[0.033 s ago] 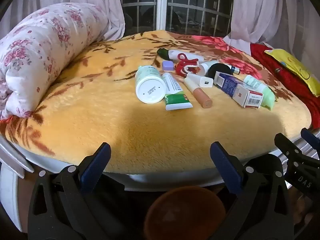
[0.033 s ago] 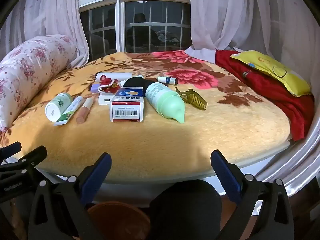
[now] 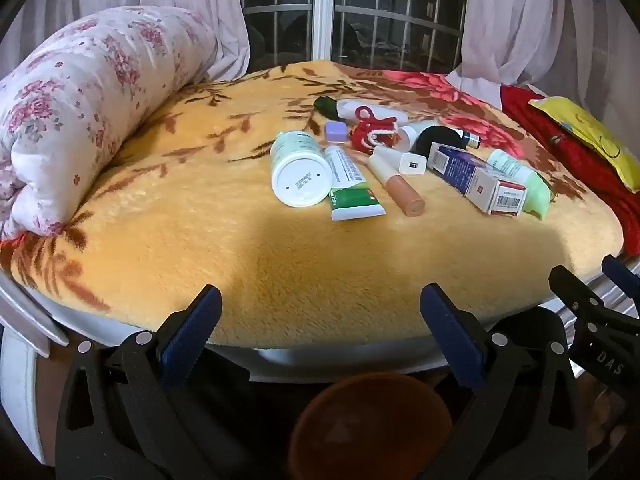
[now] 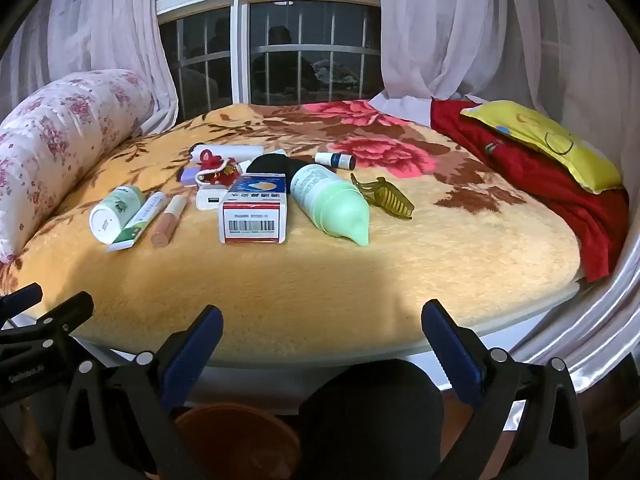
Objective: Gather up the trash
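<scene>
We judge collection not begun: left claw [image 3: 320, 320] and right claw [image 4: 322, 330] hover released near the bed's yellow plush blanket [image 3: 240, 240]; next, reach the far white cylindrical bottle [image 3: 298, 170].

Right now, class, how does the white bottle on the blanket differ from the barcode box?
The white bottle is round and lies at the left of the clutter; the barcode box is rectangular and lies further right. The bottle shows a plain white base; the box shows a barcode end. Both lie on their sides on the blanket.

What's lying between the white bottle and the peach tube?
A green-and-white tube, lying lengthwise beside the white bottle, with the peach tube on its other side. Both wrist views show it, the left more closely.
</scene>
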{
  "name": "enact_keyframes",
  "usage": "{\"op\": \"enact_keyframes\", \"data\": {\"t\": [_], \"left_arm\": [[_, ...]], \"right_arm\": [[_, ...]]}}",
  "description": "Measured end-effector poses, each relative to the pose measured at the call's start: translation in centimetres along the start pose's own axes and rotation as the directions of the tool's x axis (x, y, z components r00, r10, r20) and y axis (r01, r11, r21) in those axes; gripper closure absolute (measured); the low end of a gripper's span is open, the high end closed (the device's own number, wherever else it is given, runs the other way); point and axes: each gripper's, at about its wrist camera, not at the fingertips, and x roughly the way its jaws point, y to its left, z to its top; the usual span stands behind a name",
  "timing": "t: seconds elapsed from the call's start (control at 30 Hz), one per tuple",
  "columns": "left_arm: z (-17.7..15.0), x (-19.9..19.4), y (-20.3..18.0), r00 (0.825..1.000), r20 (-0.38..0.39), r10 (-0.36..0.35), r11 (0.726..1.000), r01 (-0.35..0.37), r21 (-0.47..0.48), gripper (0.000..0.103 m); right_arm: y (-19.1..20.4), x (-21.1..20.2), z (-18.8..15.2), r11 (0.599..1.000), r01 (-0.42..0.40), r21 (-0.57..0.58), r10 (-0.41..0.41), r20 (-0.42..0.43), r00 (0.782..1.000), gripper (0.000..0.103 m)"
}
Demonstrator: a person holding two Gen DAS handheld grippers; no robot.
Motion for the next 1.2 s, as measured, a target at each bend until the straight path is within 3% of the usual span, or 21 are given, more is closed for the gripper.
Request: {"op": "enact_keyframes", "data": {"t": [1.2], "left_arm": [[-0.8, 0.78, 0.58, 0.999, -0.051, 0.013, 1.0, -0.014, -0.016, 0.006]], "right_arm": [[0.34, 0.13, -0.22, 1.0, 0.002, -0.008, -0.003, -0.013, 1.0, 0.005]]}}
